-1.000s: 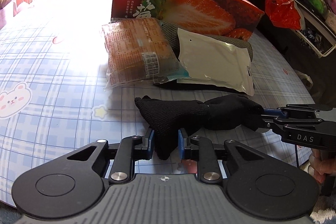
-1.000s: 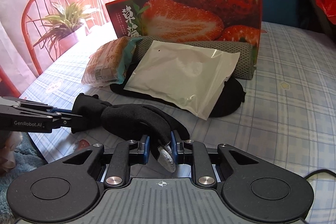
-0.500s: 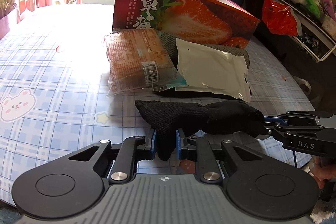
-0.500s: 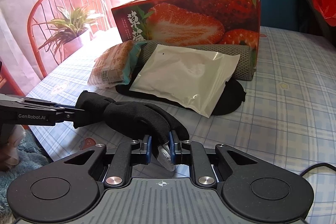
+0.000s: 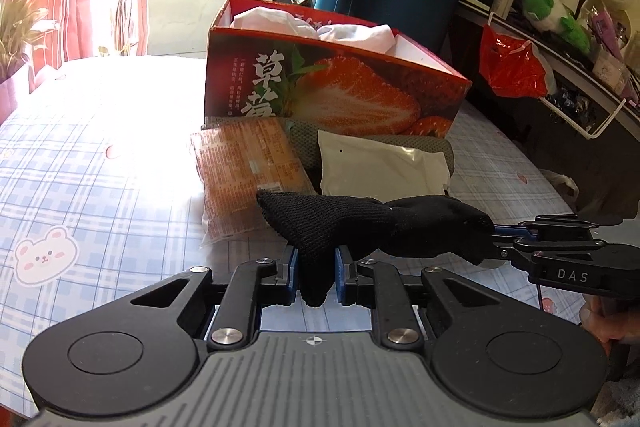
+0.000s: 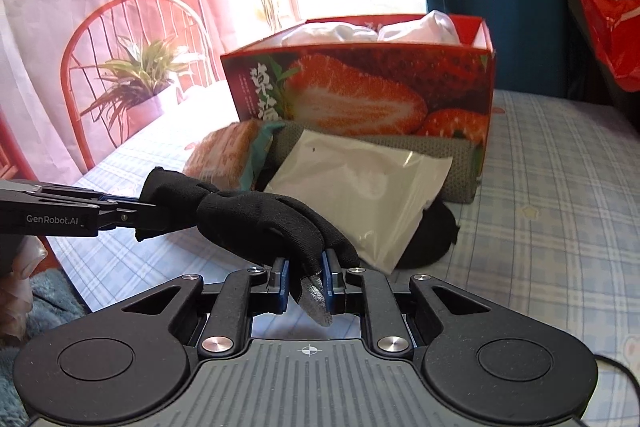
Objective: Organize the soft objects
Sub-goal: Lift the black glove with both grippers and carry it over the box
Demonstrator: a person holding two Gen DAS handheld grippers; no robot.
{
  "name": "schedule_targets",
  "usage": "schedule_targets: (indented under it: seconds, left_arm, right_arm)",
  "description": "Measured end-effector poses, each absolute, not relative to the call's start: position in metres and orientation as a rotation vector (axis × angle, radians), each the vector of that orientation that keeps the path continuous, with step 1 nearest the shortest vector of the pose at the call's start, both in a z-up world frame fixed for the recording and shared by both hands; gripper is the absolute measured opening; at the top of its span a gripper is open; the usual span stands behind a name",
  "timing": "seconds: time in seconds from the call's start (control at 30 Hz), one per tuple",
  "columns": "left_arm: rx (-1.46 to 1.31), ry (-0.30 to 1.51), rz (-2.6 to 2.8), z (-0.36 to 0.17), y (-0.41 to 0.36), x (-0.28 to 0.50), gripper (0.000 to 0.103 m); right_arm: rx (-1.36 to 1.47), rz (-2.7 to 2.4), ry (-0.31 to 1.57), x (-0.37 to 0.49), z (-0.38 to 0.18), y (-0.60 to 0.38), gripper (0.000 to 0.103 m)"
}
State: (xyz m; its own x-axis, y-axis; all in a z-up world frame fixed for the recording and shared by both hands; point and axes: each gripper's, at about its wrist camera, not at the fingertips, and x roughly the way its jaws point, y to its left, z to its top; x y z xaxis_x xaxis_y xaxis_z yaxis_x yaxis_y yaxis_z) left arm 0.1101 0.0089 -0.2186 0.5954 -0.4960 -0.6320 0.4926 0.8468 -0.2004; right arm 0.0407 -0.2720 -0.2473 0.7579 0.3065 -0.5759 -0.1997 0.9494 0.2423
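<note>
With my left gripper (image 5: 315, 261) and right gripper (image 6: 305, 279) each closed on one end, I held the black glove (image 5: 372, 223) above the table, while white clothes (image 5: 356, 34) already lay in the strawberry box (image 5: 336, 95) and the packets waited.

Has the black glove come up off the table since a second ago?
Yes. The black glove has risen, now overlapping the orange packet it lay clear of, toward the strawberry box.
</note>
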Motion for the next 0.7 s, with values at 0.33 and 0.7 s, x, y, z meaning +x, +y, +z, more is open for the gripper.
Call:
schedule_targets:
  seconds: [0.33, 0.7]
  left_arm:
    - [-0.009, 0.666, -0.589, -0.187, 0.001, 0.12, 0.019]
    - [-0.014, 0.618, -0.596, -0.156, -0.01, 0.144, 0.019]
  right_arm:
    - [0.186, 0.278, 0.617, 0.053, -0.22, -0.282, 0.015]
    - [0.163, 0.269, 0.55, 0.079, -0.182, -0.295, 0.015]
